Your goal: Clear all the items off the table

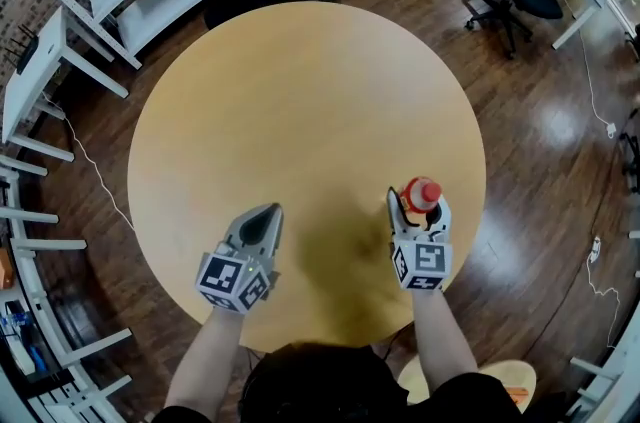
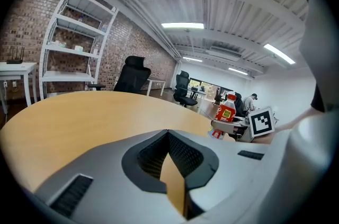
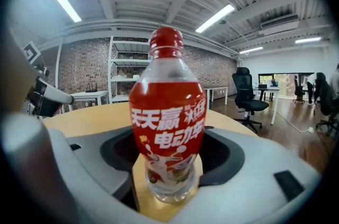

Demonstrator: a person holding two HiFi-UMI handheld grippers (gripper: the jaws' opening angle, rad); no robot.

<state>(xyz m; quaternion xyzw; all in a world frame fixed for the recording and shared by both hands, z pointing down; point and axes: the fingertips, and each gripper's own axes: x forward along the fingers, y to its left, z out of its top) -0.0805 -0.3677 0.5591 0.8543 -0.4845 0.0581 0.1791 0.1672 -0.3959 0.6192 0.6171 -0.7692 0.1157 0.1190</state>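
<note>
A single small bottle (image 3: 167, 112) stands upright on the round wooden counter (image 1: 300, 111), near the edge on the person's right. It is clear plastic with a red cap and a red wrap label printed in white characters. It sits between the parted jaws of the right hand-held gripper (image 1: 419, 203), with a gap on each side.

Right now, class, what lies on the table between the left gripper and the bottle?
Nothing: only bare table separates the left gripper from the bottle, as the head view shows.
</note>
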